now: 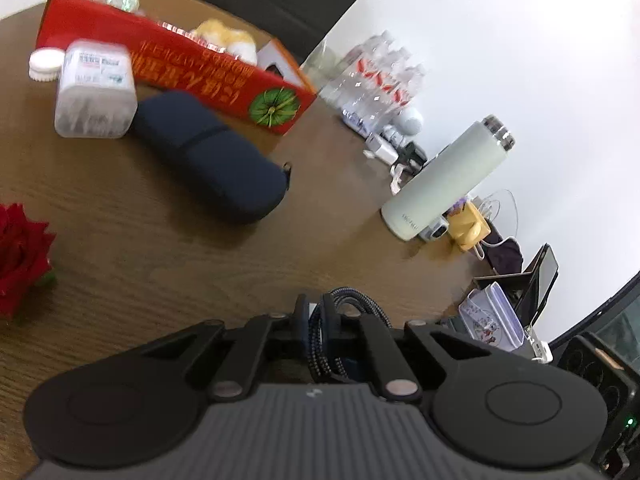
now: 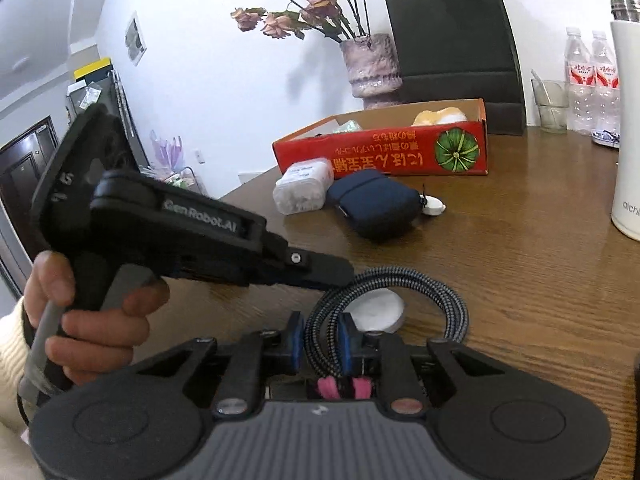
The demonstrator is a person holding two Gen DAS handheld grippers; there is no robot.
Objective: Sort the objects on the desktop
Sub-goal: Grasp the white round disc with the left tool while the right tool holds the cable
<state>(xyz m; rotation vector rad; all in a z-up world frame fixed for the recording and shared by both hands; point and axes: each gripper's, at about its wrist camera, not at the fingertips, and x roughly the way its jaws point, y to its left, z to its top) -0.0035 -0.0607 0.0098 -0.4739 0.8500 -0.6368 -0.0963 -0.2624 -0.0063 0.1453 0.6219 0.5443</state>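
Note:
A coiled braided cable [image 2: 404, 296] is held by both grippers above the brown table [image 2: 540, 264]. My right gripper [image 2: 320, 340] is shut on the cable's near loop. My left gripper [image 1: 316, 320] is shut on the same cable [image 1: 352, 300]; in the right wrist view its fingertips [image 2: 336, 274] meet the coil from the left. A red cardboard box [image 2: 384, 152] with a plush toy inside stands at the back. A clear cotton-swab tub [image 2: 304, 186] and a navy pouch [image 2: 376, 202] lie in front of it.
A pale insulated bottle [image 1: 444, 176] stands at the right, with water bottles [image 2: 592, 80], a glass [image 2: 550, 100], a black paper bag [image 2: 456, 40] and a vase of dried roses [image 2: 372, 64] behind. A white round lid [image 2: 378, 312] lies under the cable. A red rose [image 1: 20, 252] lies left.

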